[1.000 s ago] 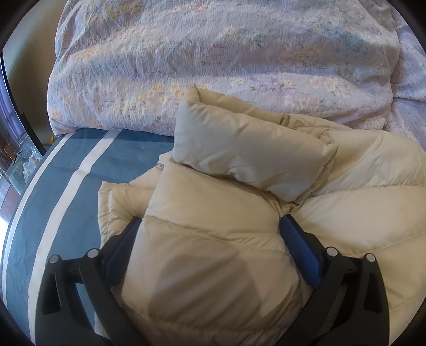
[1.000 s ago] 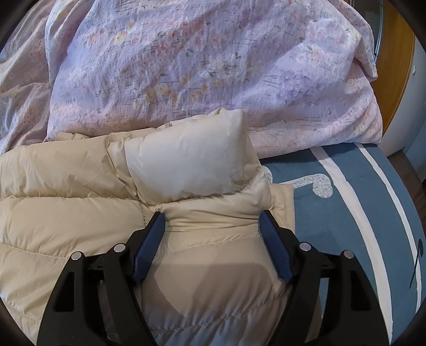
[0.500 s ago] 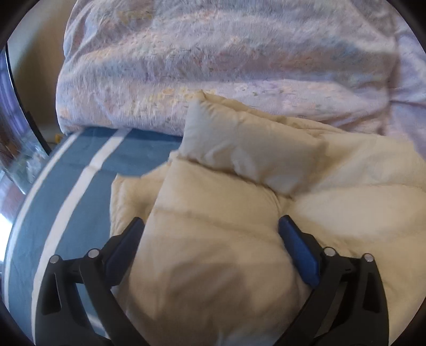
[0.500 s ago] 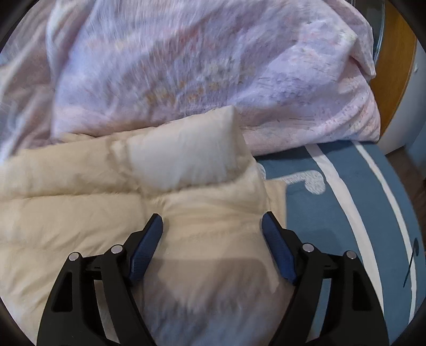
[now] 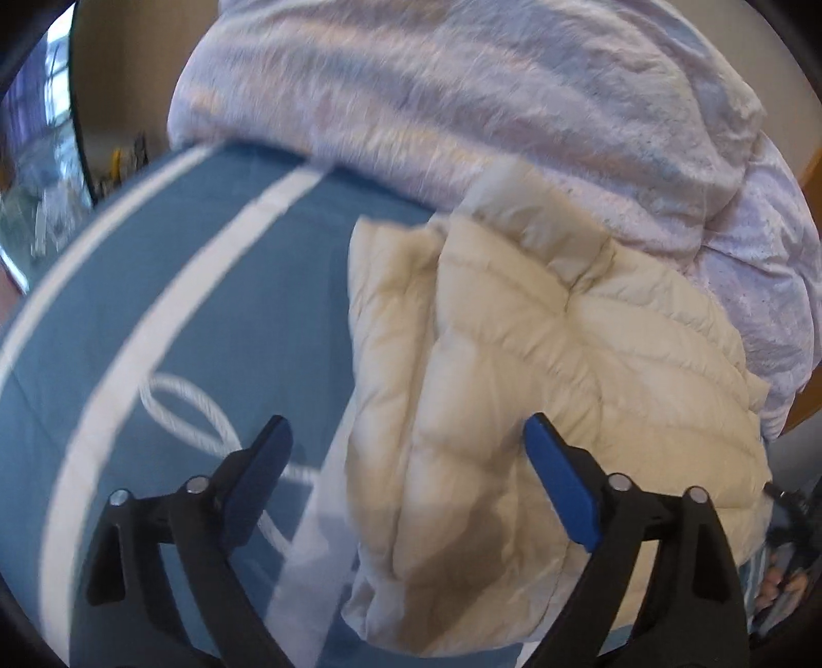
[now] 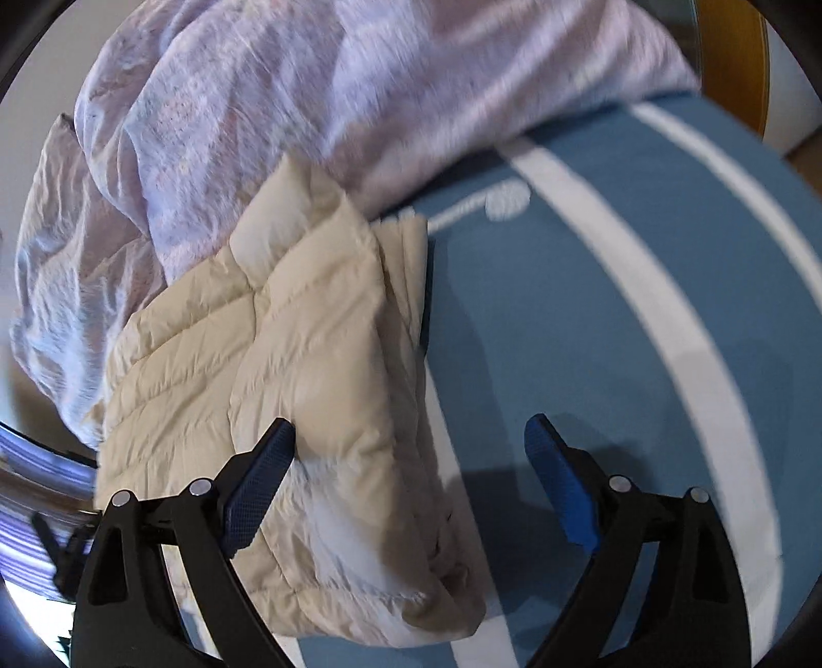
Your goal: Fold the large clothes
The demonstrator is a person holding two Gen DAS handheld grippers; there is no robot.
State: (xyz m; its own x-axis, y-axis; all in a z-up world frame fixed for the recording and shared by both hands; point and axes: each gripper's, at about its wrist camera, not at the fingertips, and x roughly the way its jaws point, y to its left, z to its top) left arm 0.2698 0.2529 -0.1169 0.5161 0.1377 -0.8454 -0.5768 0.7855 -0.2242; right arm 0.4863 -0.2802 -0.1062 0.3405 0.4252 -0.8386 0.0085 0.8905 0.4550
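Observation:
A cream quilted puffer jacket (image 5: 539, 390) lies folded into a compact stack on the blue bed cover, its collar end toward the quilt. It also shows in the right wrist view (image 6: 287, 370). My left gripper (image 5: 406, 442) is open and empty, raised above the jacket's left edge. My right gripper (image 6: 408, 442) is open and empty, raised above the jacket's right edge. Neither gripper holds any cloth.
A crumpled lilac floral quilt (image 5: 462, 103) is piled behind the jacket and also shows in the right wrist view (image 6: 318, 92). The blue bed cover (image 5: 169, 318) has white stripes (image 6: 657, 288). A wooden panel (image 6: 729, 46) stands at the far right.
Both grippers have lifted up and back off the jacket. The left view has swung left and the right view right, so the whole folded jacket now shows.

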